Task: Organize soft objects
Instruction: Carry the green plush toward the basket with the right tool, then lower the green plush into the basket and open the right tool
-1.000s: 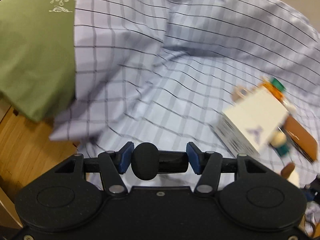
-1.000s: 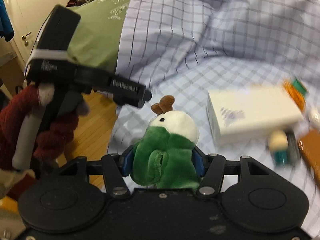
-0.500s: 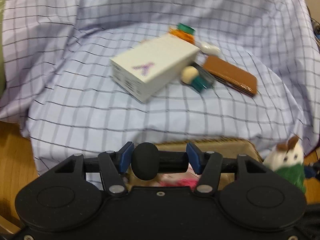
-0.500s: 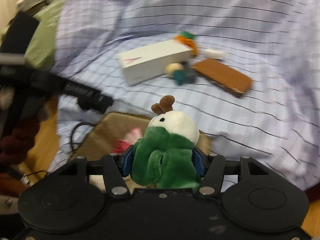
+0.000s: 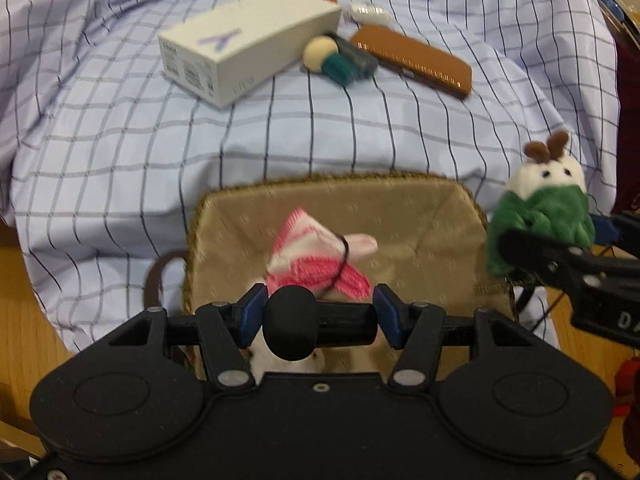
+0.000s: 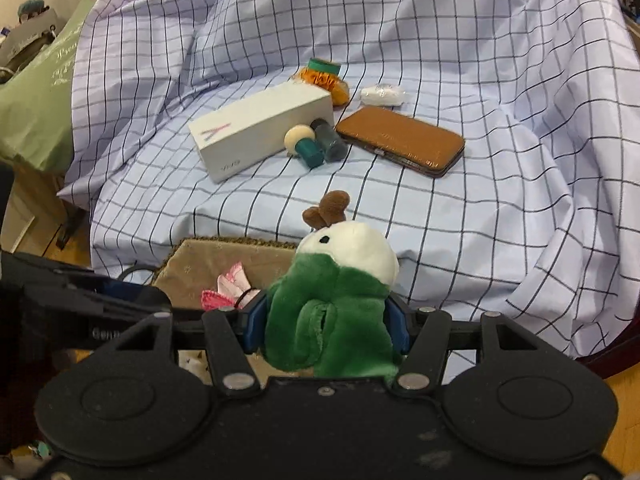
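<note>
Green plush toy (image 6: 332,312) clamped in right gripper (image 6: 326,326).

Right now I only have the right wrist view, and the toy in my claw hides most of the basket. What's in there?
Observer: One pink-and-white cloth tied with a black band, lying mid-basket.
Operator: Is my toy over the middle?
Observer: Not by the left view: there it shows at the basket's right rim.
Operator: Is the left claw free?
Observer: No, a black cylinder sits crosswise between its pads.
</note>
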{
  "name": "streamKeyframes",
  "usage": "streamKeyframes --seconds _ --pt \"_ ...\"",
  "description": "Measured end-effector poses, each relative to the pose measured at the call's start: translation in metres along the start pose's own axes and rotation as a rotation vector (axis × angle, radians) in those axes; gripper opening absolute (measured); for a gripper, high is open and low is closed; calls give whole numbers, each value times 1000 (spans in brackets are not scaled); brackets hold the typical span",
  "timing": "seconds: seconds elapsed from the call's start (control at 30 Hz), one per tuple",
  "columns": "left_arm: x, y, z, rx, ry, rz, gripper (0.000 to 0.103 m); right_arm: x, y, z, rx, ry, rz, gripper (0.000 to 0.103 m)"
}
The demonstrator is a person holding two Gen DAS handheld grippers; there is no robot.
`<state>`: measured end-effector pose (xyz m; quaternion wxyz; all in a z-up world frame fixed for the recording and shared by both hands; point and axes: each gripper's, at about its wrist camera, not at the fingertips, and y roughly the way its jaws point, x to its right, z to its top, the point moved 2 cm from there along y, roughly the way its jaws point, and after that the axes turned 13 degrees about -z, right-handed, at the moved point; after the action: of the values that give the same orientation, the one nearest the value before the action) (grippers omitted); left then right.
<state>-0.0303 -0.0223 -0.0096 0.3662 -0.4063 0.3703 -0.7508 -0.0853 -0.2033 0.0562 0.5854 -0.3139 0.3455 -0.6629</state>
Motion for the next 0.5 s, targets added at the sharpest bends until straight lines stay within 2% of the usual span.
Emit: streamKeyframes --seconds 0.1,0.37,0.43,0.5 --pt "1 4 -5 -12 -8 -24 55 -4 5 -1 -20 -1 0 58" --pt "-3 8 -8 -15 -15 -32 56 -12 12 -3 -50 -18 3 59" --pt "-5 7 -8 -9 -19 -36 62 -14 14 -4 -57 -22 2 59" --pt "-6 6 -9 -6 -20 -38 63 -14 16 -4 -66 -26 4 59"
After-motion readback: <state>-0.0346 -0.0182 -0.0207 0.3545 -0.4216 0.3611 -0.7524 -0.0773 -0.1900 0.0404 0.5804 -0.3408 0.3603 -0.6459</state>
